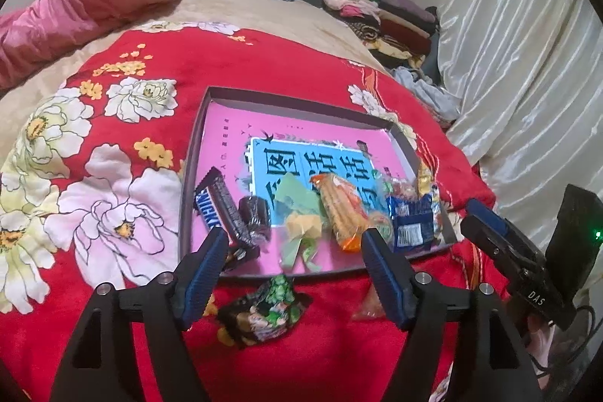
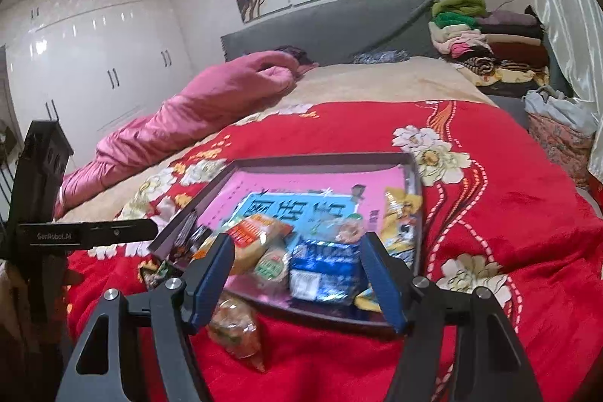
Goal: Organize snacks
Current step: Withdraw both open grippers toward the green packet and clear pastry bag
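A shallow box lid (image 1: 286,102) with a pink and blue printed floor lies on the red flowered blanket. It holds a Snickers bar (image 1: 216,204), a dark round snack (image 1: 255,215), a green-yellow wrapper (image 1: 301,213), an orange cracker pack (image 1: 345,210) and a blue packet (image 1: 412,221). A dark green-wrapped snack (image 1: 264,311) and a clear orange packet (image 1: 371,304) lie on the blanket in front of the lid. My left gripper (image 1: 294,243) is open and empty above the green-wrapped snack. My right gripper (image 2: 296,247) is open and empty over the blue packet (image 2: 324,270); the clear packet (image 2: 235,326) lies below it.
A pink duvet (image 1: 86,10) lies rolled at the left of the bed. Folded clothes (image 1: 380,10) are stacked at the back right by the grey headboard (image 2: 328,21). White curtains (image 1: 527,44) hang at the right. White wardrobes (image 2: 94,55) stand at the left.
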